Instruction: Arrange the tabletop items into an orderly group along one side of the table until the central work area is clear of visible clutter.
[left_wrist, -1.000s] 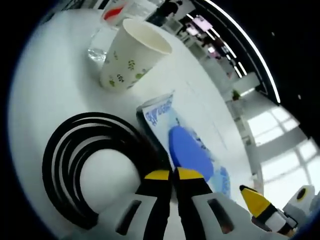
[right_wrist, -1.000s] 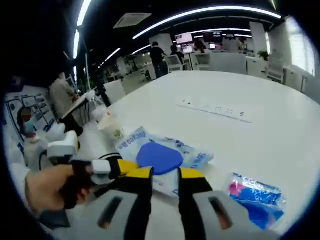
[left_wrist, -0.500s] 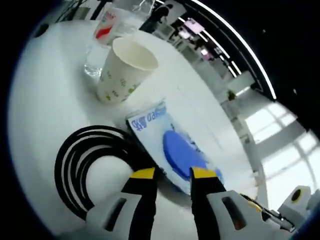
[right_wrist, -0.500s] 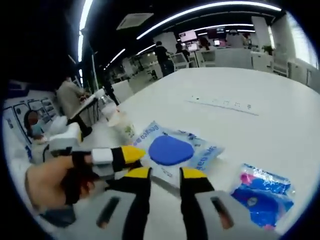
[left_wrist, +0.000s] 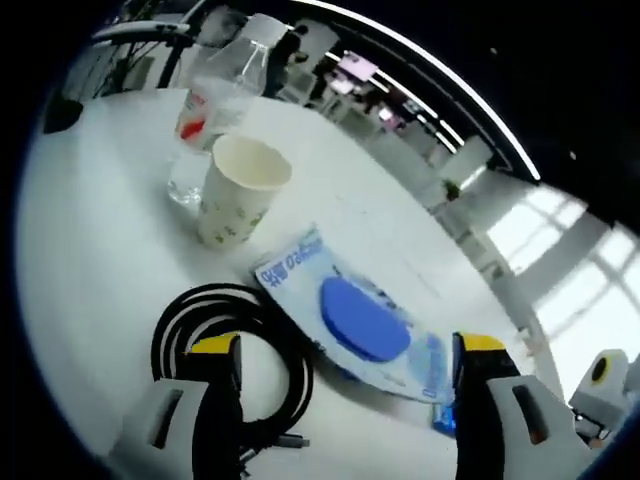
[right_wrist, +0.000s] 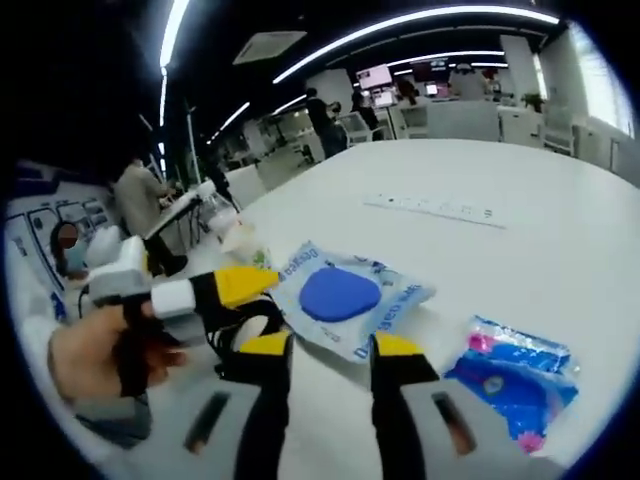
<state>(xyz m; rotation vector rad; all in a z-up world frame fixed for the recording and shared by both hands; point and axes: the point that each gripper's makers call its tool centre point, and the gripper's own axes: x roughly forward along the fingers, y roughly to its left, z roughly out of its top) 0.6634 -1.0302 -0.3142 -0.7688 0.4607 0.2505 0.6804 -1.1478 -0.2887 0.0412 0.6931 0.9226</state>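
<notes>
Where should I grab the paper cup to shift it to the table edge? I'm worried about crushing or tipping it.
Take the paper cup across its lower wall, probably, coming level from the open side facing the black cable. It stands upright, tapering toward the base, and the plastic bottle stands close behind, blocking that side. The left gripper is already open wide.

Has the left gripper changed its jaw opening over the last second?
Yes. The left gripper was shut a second ago beside the black cable coil; now its jaws stand wide apart, spanning the coil and the blue-disc packet, holding nothing.
</notes>
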